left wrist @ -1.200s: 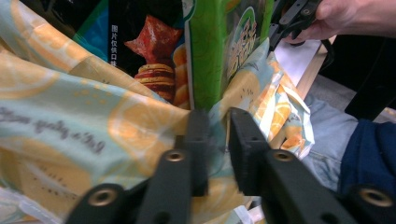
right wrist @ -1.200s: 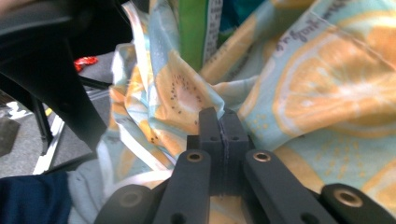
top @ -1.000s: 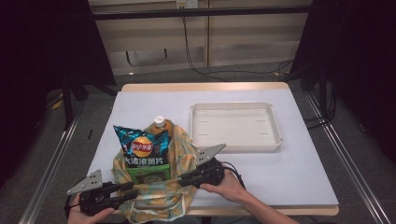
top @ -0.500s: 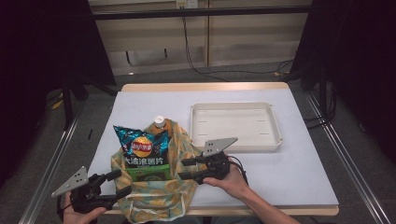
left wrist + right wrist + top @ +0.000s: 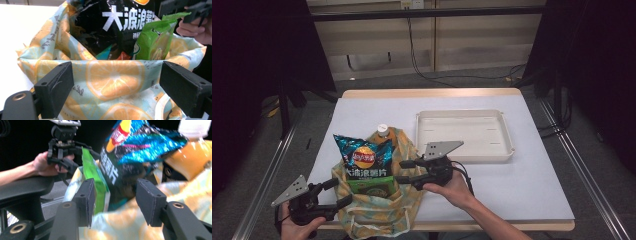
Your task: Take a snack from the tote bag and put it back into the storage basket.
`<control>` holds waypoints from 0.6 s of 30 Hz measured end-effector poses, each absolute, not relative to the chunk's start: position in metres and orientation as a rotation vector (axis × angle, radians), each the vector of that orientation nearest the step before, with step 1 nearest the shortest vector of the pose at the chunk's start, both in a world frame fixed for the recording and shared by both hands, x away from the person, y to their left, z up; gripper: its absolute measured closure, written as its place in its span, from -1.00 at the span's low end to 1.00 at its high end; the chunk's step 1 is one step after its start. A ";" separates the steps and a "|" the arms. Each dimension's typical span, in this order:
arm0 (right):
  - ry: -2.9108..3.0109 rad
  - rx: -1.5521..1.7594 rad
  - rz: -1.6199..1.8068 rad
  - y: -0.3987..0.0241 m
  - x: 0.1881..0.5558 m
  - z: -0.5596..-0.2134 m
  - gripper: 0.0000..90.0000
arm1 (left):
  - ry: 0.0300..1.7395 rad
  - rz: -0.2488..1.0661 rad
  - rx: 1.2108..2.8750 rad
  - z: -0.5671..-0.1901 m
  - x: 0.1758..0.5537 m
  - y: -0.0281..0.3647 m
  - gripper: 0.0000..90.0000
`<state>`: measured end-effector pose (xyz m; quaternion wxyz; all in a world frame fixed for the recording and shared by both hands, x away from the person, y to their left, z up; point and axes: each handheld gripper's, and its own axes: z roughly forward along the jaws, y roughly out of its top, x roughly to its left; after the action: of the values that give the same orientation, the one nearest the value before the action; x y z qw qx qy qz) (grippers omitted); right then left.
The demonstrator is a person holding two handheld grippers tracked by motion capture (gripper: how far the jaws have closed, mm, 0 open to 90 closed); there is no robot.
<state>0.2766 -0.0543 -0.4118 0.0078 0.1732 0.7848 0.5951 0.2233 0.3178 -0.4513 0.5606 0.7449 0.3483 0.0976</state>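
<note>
A person seated at the near edge of a white table point(image 5: 532, 190) is working two handheld grippers on either side of a cloth bag point(image 5: 377, 212) printed with orange slices, which is sitting at the table's near left corner, well apart from the empty white tray point(image 5: 507, 132) lying toward the far right.

The left gripper point(image 5: 334, 192) is hovering at the bag's left flank with its jaws spread wide, having just been opening; in the left gripper view the pads point(image 5: 56, 91) are standing to either side of the bag's point(image 5: 112, 82) front wall with nothing pinched between them (the fabric is sitting behind the gap, not clamped in it).

The right gripper point(image 5: 404, 171) is reaching in from the right at the bag's upper rim, its jaws parted about halfway after opening. In the right gripper view the pads point(image 5: 150, 200) are framing the bag's point(image 5: 120, 227) contents without pressing on them; the frame is blurred, so whether the left-hand pad is brushing the green packet point(image 5: 96, 185) cannot be told.

Standing upright in the bag are a dark blue chip bag point(image 5: 362, 157) bearing white Chinese lettering, the green packet point(image 5: 372, 187) in front of it, and, behind both, a bottle of orange drink point(image 5: 383, 134) with a white cap. The right gripper view is also catching the person's other hand point(image 5: 43, 166) gripping the left gripper point(image 5: 62, 145) beyond the bag.
</note>
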 end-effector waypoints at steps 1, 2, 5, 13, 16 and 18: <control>2.469 0.536 1.854 -0.051 0.277 -0.413 0.11 | 0.821 0.229 1.759 -0.451 0.223 0.317 -0.75; 2.484 0.523 1.836 -0.048 0.276 -0.414 0.11 | 0.818 0.230 1.761 -0.451 0.223 0.317 -0.75; 2.509 0.481 1.834 -0.043 0.274 -0.416 0.12 | 0.806 0.233 1.751 -0.451 0.223 0.318 -0.73; 2.533 0.457 1.806 -0.035 0.271 -0.413 0.18 | 0.773 0.217 1.796 -0.452 0.223 0.314 -0.48; 2.559 0.439 1.819 -0.028 0.271 -0.415 0.30 | 0.776 0.211 1.795 -0.453 0.224 0.315 -0.49; 2.578 0.445 1.801 -0.023 0.272 -0.418 0.35 | 0.783 0.211 1.805 -0.453 0.224 0.314 -0.50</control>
<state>0.2720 -0.0230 -0.4177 -0.0173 0.1402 0.8116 0.5669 0.2241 0.3135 -0.4529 0.5493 0.7623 0.3306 0.0893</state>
